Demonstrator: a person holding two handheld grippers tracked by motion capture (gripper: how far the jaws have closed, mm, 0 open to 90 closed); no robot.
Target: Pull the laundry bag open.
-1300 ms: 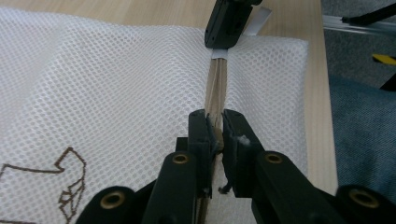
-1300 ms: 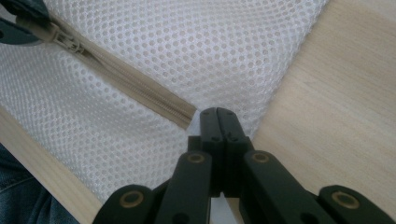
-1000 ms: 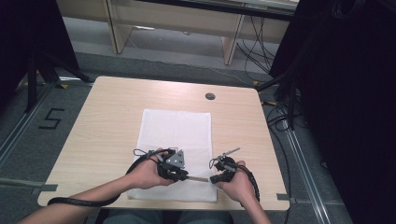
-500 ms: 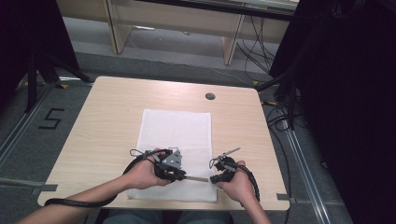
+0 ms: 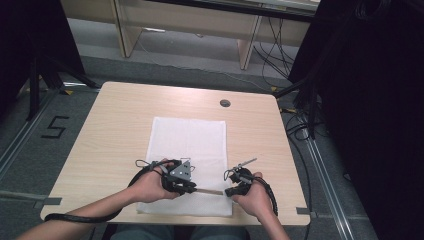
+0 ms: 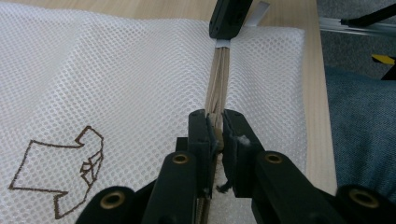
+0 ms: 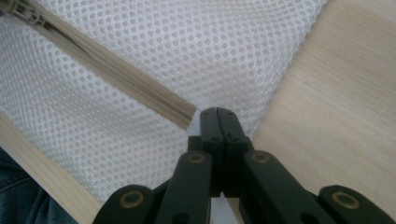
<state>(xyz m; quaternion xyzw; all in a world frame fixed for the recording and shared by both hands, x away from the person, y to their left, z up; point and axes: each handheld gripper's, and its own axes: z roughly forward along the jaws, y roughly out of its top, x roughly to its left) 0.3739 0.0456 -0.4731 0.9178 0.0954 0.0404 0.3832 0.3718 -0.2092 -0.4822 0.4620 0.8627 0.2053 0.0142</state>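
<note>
High view: we note a white mesh laundry bag [image 5: 189, 162] flat on the light wooden worktop [image 5: 115, 125], bare surface around it.

Left gripper view: left gripper [image 6: 215, 135] jaws clamp the beige zipper [image 6: 218, 84].

Right gripper view: right gripper [image 7: 217, 113] jaws clenched at the zipper's end, on the mesh.

Tongs [image 6: 215, 133] apparently pinching mesh bag's zipper [image 6: 218, 84].

The left gripper [image 6: 215, 128] has matte black plastic jaws on black link arms with brass-coloured pivot rivets, and a grey three-cornered plate [image 5: 181, 171] at its 12 o'clock. The right gripper [image 7: 218, 114] matches. Black cables [image 5: 75, 217] trail off. Forearms are bare.
</note>
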